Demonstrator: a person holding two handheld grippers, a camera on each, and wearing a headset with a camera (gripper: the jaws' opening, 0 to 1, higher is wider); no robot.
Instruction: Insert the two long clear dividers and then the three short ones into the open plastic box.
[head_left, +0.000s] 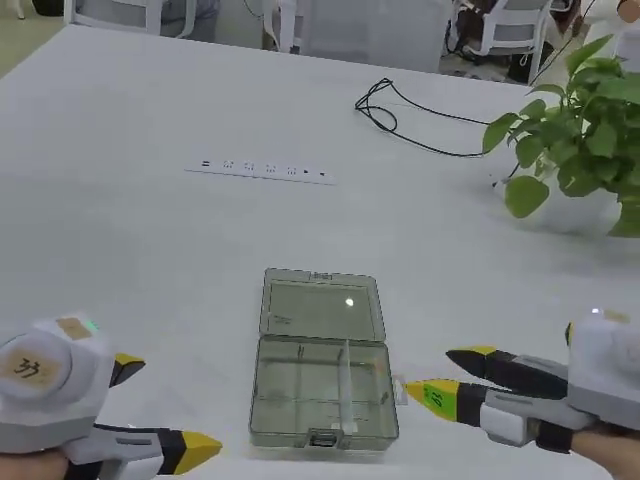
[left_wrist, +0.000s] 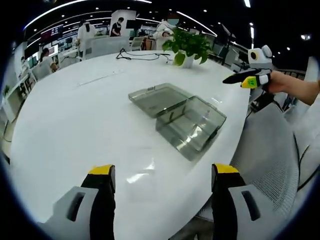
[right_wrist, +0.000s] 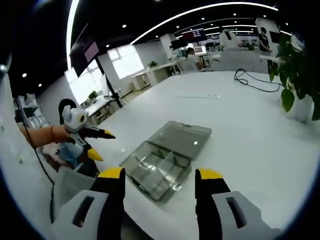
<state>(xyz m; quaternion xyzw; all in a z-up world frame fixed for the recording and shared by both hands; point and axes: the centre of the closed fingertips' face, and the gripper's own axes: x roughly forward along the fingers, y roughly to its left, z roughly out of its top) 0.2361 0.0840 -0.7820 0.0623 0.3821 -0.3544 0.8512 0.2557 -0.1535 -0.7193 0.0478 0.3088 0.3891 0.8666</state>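
Note:
An open clear plastic box (head_left: 322, 395) lies at the table's near edge, its lid (head_left: 322, 306) flat behind it; it also shows in the left gripper view (left_wrist: 190, 122) and the right gripper view (right_wrist: 157, 167). Clear dividers (head_left: 346, 385) stand inside the box and split it into compartments. My left gripper (head_left: 170, 410) is open to the left of the box, jaws empty (left_wrist: 161, 175). My right gripper (head_left: 445, 378) is open just right of the box, also empty (right_wrist: 160, 176). Neither touches the box.
A white power strip (head_left: 263, 169) lies mid-table, a black cable (head_left: 400, 115) behind it. A green potted plant (head_left: 580, 130) stands at the far right. White chairs (head_left: 510, 25) line the far side. The near table edge runs just below the box.

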